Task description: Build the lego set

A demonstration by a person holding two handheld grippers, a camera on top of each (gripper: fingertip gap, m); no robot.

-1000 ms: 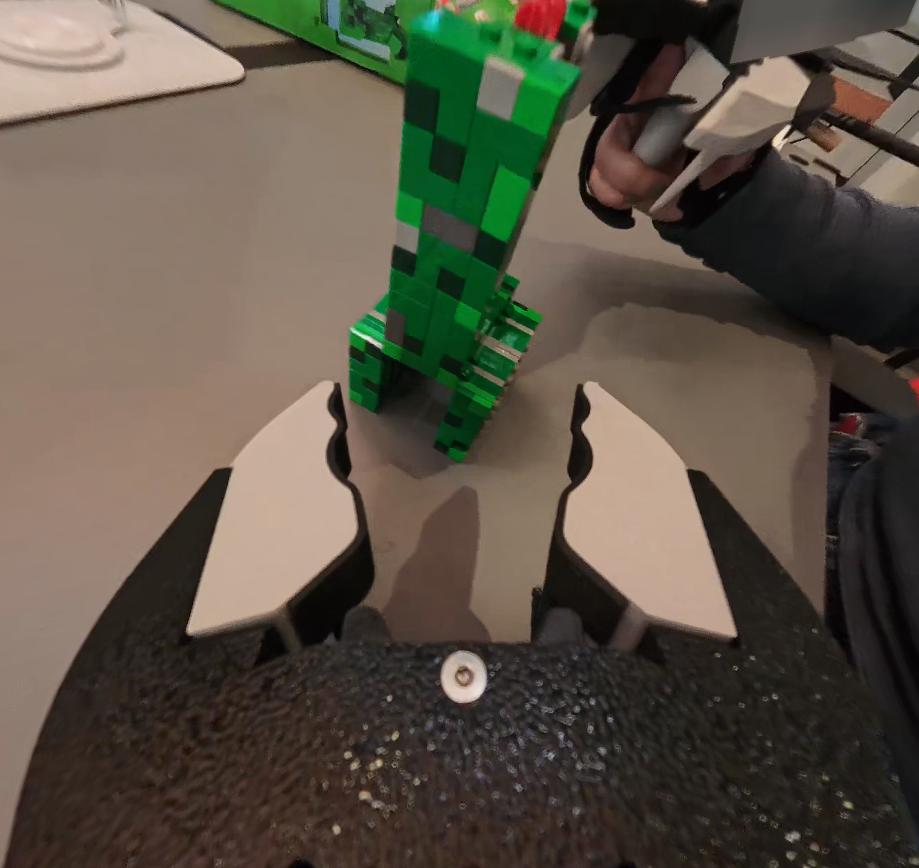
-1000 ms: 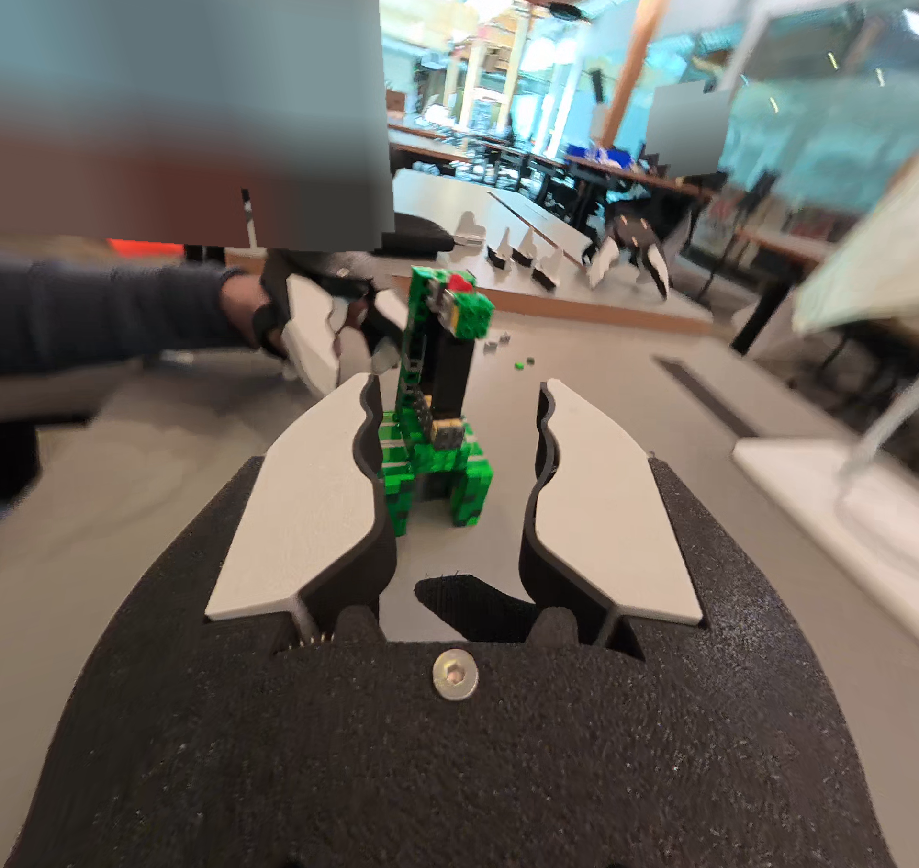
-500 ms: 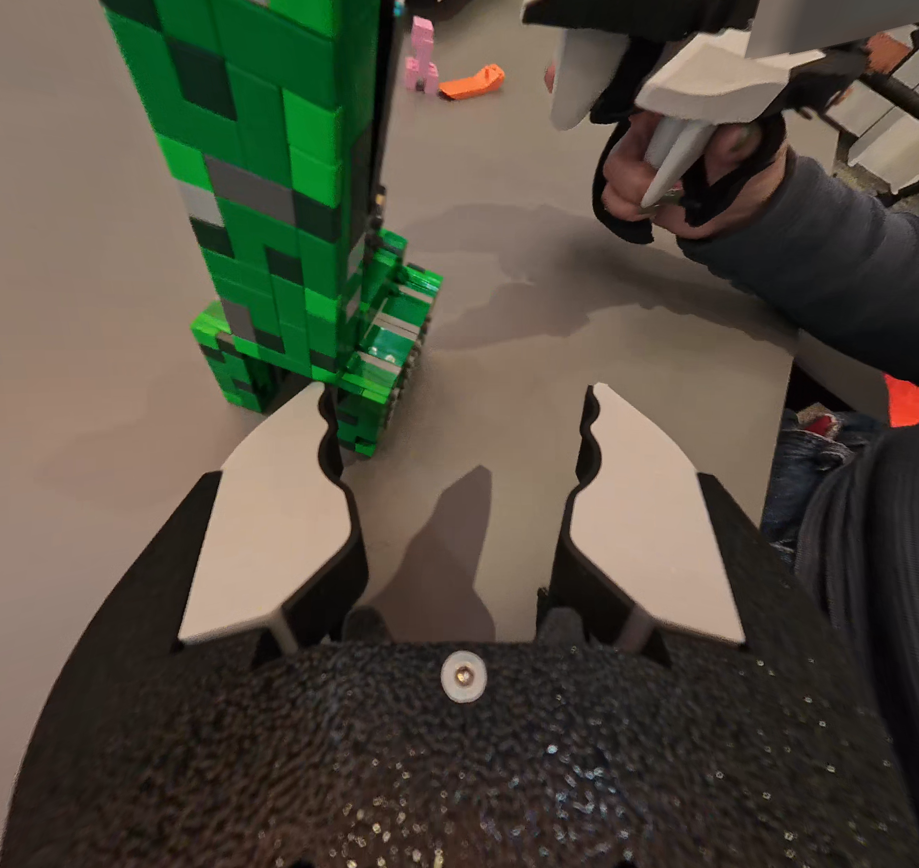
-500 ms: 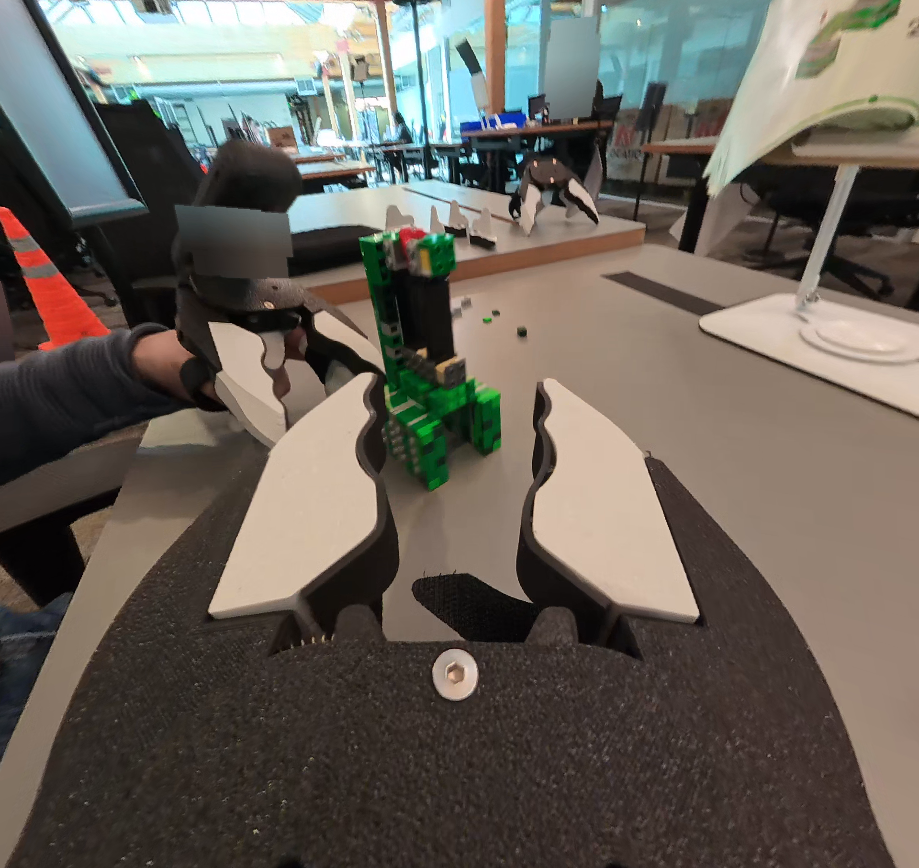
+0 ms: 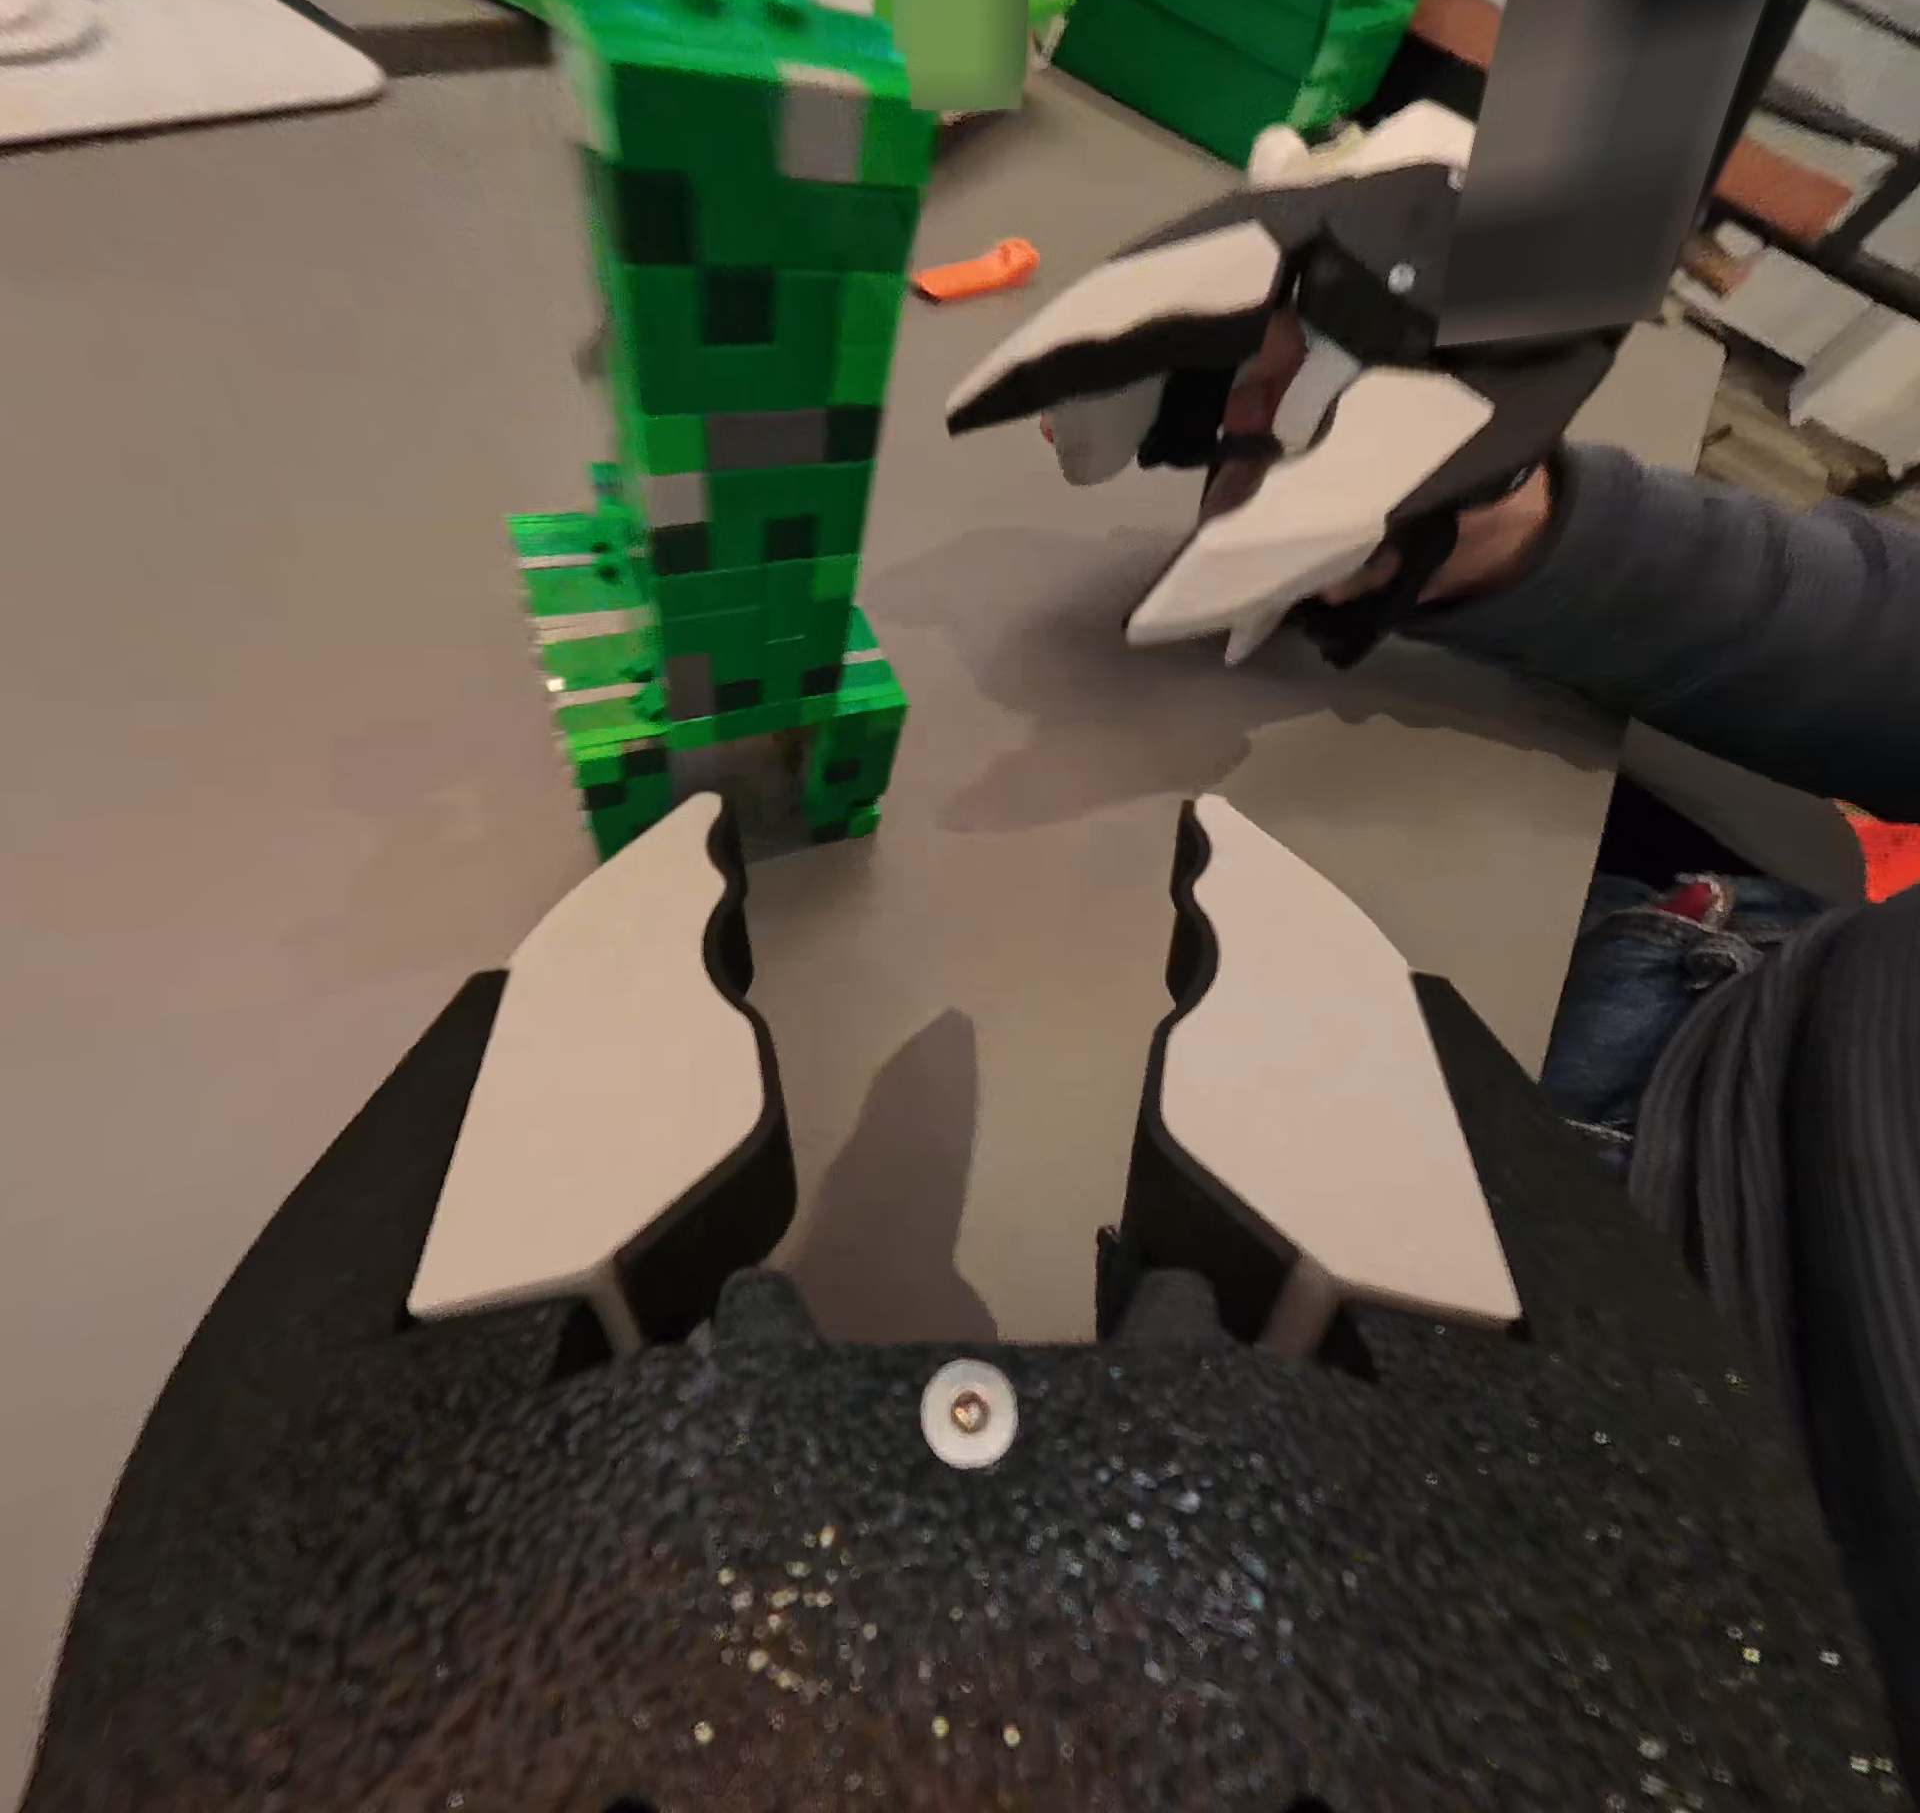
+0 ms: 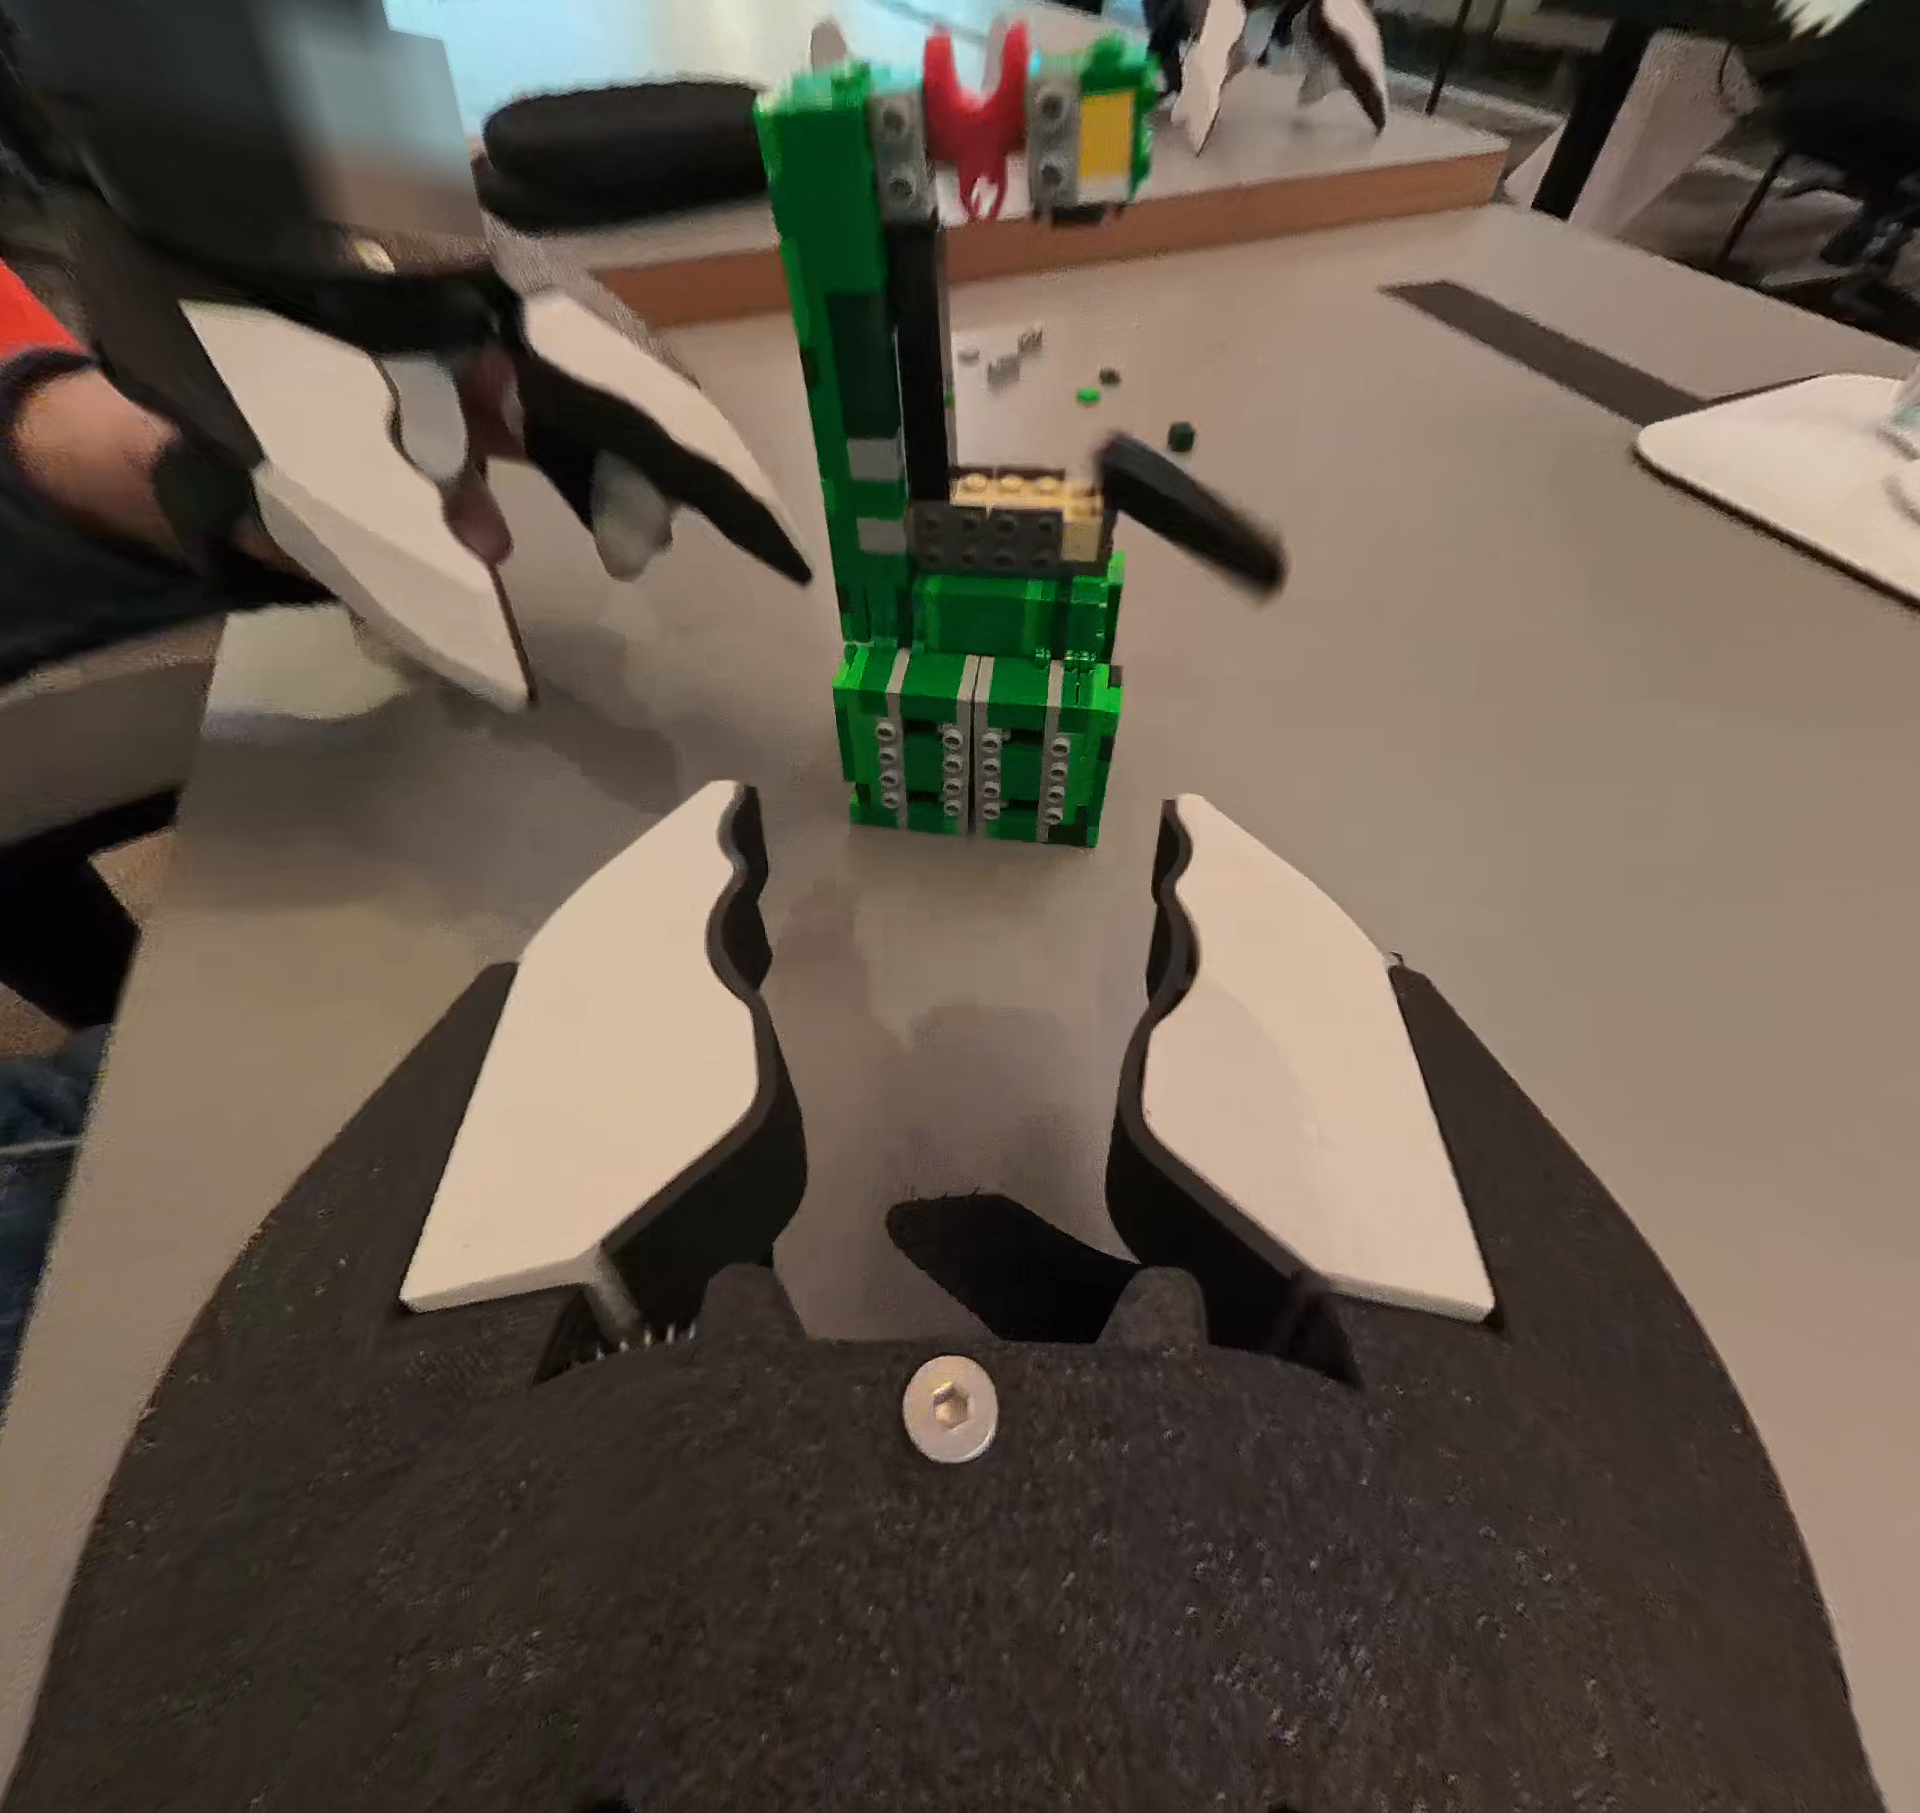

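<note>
Item: green lego figure [image 5: 748, 433], long axis upright, just ahead-left of my left gripper [image 5: 956, 870], nearer than my right gripper [image 6: 956, 859]; both spread wide, empty.

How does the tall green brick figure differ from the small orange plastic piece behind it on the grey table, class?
The tall green brick figure stands upright; the small orange plastic piece lies flat. The figure is many stacked bricks; the piece looks like one part. The figure mixes green, grey and dark squares; the piece is plain orange. Both rest on the grey table.
</note>
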